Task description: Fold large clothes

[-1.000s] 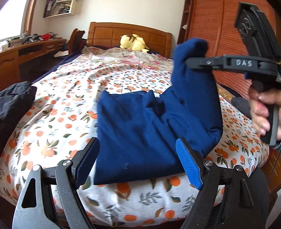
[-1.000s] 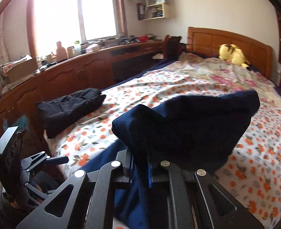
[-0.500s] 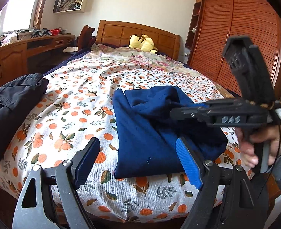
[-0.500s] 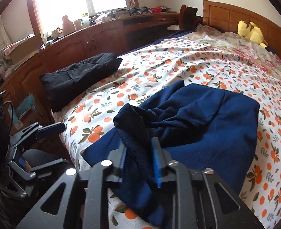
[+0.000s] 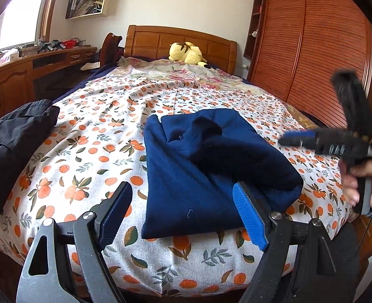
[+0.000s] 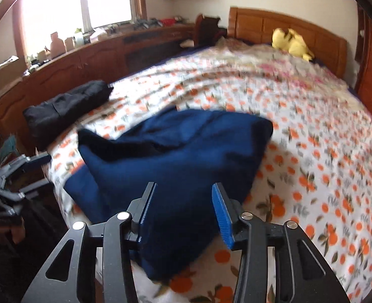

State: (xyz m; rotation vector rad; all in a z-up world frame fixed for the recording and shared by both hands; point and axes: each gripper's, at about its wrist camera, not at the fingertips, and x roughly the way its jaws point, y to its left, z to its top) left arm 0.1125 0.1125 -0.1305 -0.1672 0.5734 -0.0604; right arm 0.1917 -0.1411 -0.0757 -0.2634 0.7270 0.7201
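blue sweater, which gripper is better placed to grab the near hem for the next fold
Left, probably: the left gripper has open jaws straddling the blue sweater hem; the right gripper sits off its side.

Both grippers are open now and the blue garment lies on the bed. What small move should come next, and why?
Probably bring the right gripper down to the bunched, raised fold of the navy blue garment and smooth it flat. Both grippers are open and hold nothing, and the garment's upper layer sits lumpy and uneven on the bedspread, so the fold does not look finished. The left gripper could steady the near edge.
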